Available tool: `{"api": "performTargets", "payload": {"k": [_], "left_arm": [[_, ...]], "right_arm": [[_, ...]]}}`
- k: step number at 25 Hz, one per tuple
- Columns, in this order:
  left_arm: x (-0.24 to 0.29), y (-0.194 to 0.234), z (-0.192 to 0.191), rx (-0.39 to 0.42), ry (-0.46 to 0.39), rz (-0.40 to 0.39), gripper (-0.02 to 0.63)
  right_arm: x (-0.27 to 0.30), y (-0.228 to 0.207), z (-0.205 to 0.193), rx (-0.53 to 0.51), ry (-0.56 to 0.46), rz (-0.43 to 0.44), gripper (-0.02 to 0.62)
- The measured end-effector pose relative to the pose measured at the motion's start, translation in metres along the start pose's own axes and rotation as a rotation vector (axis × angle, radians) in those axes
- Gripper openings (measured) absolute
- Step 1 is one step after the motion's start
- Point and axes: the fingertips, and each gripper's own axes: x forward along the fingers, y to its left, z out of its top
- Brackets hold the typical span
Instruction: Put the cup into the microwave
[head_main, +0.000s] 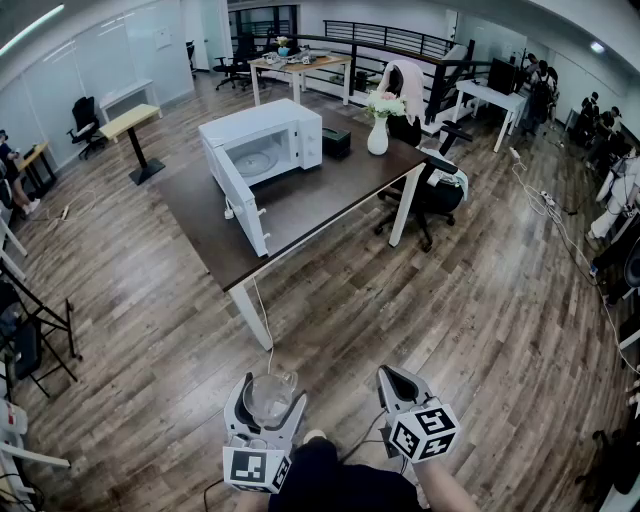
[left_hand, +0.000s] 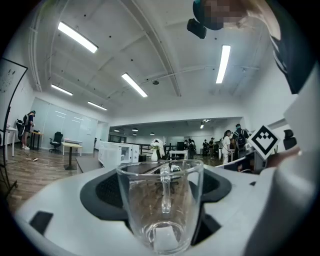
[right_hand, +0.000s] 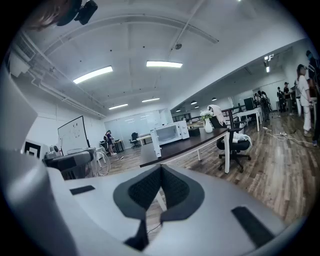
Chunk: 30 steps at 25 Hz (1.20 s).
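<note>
A clear glass cup (head_main: 269, 396) with a handle sits upright between the jaws of my left gripper (head_main: 268, 401), which is shut on it; in the left gripper view the cup (left_hand: 161, 204) fills the gap in front of my left gripper (left_hand: 161, 195). My right gripper (head_main: 397, 384) is beside it at the bottom of the head view, shut and empty, its black pads (right_hand: 172, 187) meeting at my right gripper (right_hand: 160, 186). The white microwave (head_main: 262, 150) stands on the dark table (head_main: 320, 190) ahead with its door (head_main: 238, 202) swung open. It also shows far off as the microwave (right_hand: 170, 132) and the microwave (left_hand: 116, 152).
A white vase of flowers (head_main: 379, 125) and a small black box (head_main: 336, 142) stand on the table right of the microwave. A black office chair (head_main: 432, 195) sits at the table's right end. Wooden floor lies between me and the table. Other desks and people are at the room's edges.
</note>
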Motion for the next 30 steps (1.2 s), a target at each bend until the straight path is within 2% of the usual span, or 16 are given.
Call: {"api": "performTargets", "payload": {"k": [9, 17, 23, 30], "left_arm": [[-0.049, -0.038, -0.007, -0.011, -0.018, 0.019, 0.405], [-0.072, -0.061, -0.011, -0.020, -0.023, 0.020, 0.405], [-0.069, -0.073, -0.008, -0.017, -0.027, 0.010, 0.405], [-0.048, -0.065, -0.007, -0.016, -0.026, 0.001, 0.407]], "right_arm": [[-0.054, 0.009, -0.017, -0.009, -0.041, -0.021, -0.006], [-0.087, 0.012, -0.033, 0.035, -0.031, -0.019, -0.006], [-0.092, 0.007, -0.035, 0.042, -0.025, -0.031, -0.006], [-0.076, 0.001, -0.026, 0.036, -0.026, -0.030, -0.006]]}}
